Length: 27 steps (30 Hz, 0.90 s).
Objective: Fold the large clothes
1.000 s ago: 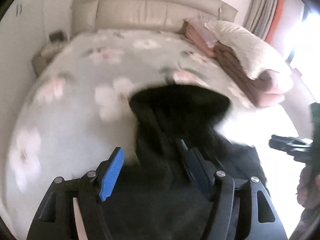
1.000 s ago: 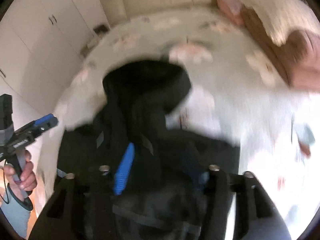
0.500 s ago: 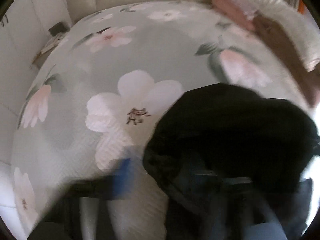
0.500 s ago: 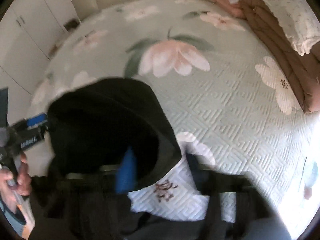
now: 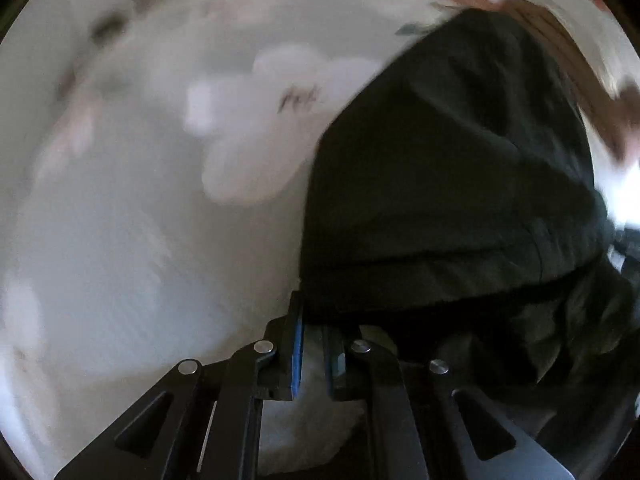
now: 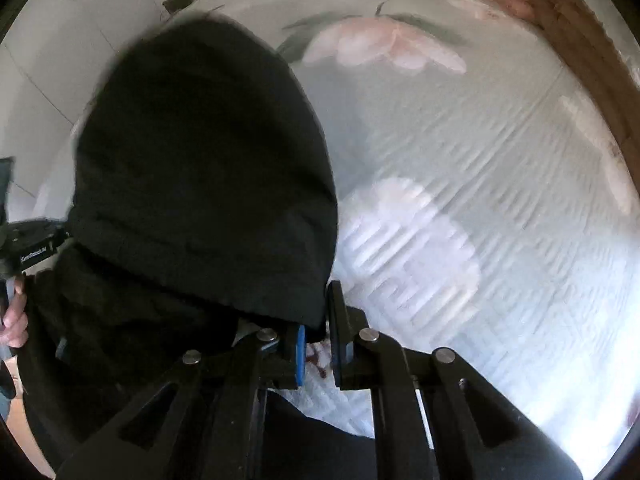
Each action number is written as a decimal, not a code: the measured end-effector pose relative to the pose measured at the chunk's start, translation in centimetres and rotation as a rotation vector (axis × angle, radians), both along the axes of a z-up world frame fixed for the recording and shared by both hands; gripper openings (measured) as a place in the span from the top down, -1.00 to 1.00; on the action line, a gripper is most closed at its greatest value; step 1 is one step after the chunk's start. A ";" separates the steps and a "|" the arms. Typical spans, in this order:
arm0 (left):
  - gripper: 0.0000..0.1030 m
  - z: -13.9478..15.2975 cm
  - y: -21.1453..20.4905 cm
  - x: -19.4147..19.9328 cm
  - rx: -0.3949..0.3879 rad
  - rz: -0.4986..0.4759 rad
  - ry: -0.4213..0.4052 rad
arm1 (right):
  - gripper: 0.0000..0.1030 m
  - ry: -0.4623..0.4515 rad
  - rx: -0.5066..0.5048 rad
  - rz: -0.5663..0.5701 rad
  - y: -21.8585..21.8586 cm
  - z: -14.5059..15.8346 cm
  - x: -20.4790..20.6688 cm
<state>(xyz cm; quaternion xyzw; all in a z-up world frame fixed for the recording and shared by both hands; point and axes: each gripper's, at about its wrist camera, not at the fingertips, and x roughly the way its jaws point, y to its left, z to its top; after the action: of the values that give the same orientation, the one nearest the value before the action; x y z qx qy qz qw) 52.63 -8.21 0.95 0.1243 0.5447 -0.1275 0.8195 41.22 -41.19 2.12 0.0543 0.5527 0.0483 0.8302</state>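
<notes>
A large black garment [image 5: 460, 184] lies on a bed with a pale green floral cover [image 5: 140, 240]. In the left wrist view it fills the right half; my left gripper [image 5: 314, 320] is shut on its near left hem corner. In the right wrist view the garment [image 6: 200, 168] fills the left half, and my right gripper [image 6: 320, 320] is shut on its near right hem corner. The left gripper and the hand on it show at the left edge of the right wrist view [image 6: 28, 252]. More dark cloth bunches below the hem in both views.
Folded brown and pink bedding [image 6: 568, 28] lies along the bed's far right side. White cupboard doors [image 6: 60, 40] stand left of the bed. Bare floral cover [image 6: 480, 200] stretches right of the garment.
Both grippers went from open over the garment to shut on its hem corners. The views moved forward and low over the bed, and the black garment now spreads farther up the cover.
</notes>
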 end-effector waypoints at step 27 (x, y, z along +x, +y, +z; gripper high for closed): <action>-0.15 0.1 -4.4 3.9 -0.187 -0.038 0.004 | -0.29 -0.019 0.098 0.131 3.6 0.8 3.6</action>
<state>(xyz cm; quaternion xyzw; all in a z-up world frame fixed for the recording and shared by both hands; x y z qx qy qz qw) 56.54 -12.64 1.09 0.0573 0.5295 -0.1937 0.8239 44.86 -37.55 2.90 0.0579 0.5442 0.1301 0.8268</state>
